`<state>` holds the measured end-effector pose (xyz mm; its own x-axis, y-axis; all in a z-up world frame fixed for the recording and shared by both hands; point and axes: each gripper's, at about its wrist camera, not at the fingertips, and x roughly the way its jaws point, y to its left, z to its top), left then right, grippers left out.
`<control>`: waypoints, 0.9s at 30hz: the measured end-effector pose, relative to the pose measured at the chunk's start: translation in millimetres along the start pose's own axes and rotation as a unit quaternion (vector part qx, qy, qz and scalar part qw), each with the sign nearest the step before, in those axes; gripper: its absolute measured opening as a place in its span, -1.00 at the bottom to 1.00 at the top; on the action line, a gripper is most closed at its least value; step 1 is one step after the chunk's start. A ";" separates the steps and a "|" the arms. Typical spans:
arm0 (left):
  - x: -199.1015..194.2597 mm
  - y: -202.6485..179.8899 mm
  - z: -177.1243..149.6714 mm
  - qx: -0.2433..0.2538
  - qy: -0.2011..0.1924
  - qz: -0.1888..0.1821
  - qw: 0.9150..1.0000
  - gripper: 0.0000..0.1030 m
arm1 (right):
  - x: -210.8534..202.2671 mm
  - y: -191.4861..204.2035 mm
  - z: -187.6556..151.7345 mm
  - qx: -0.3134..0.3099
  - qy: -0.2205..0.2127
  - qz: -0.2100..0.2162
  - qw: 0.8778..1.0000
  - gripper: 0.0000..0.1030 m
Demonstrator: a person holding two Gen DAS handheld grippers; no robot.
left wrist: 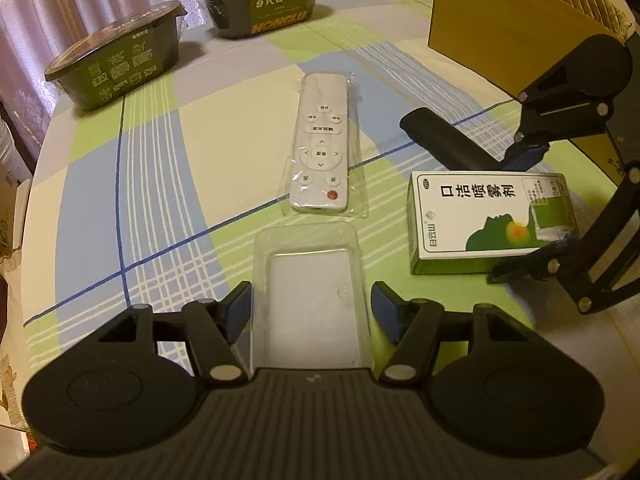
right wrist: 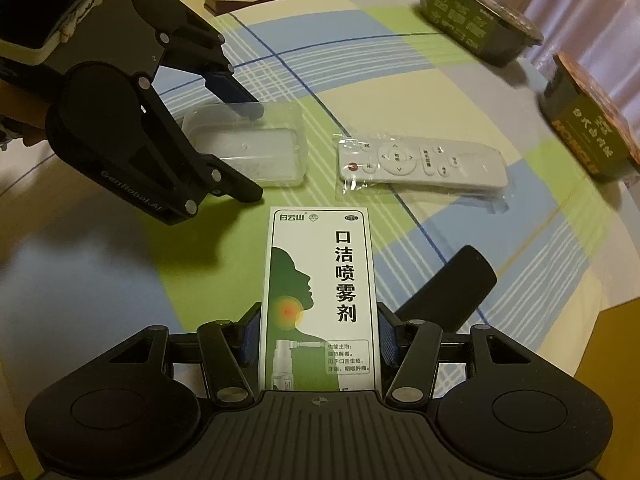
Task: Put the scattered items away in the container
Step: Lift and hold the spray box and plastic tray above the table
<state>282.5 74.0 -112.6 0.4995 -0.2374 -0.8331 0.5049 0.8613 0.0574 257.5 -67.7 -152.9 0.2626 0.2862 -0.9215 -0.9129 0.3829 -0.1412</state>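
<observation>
"口洁喷雾剂" and "白云山" on the spray box [right wrist: 320, 300]; "HONGLU" on a meal bowl [left wrist: 264, 0]; "GenRobot.AI" on the left hand-held gripper [right wrist: 248, 148].

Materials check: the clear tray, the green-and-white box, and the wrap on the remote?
Clear tray: looks like thin glossy moulded plastic; the tablecloth shows through its walls. Green-and-white box: likely printed paperboard with a smooth coated face and crisp folded edges. Wrap on the remote: apparently thin clear film, wrinkled and glinting past the remote's outline.
</observation>
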 end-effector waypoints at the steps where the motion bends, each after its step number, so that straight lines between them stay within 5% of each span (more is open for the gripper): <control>1: 0.2 0.2 0.0 0.000 0.000 0.000 1.000 0.19 | 1.0 0.6 0.9 -0.004 0.001 -0.001 1.000 0.14; 27: -0.1 0.8 -0.6 -0.001 0.001 0.000 1.000 0.25 | 10.9 8.8 12.3 -0.064 0.009 -0.017 0.998 0.15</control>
<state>282.5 74.9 -112.9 0.4984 -0.2361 -0.8342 0.5034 0.8622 0.0567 256.1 -50.5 -159.7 0.2897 0.2583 -0.9216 -0.9363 0.2764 -0.2168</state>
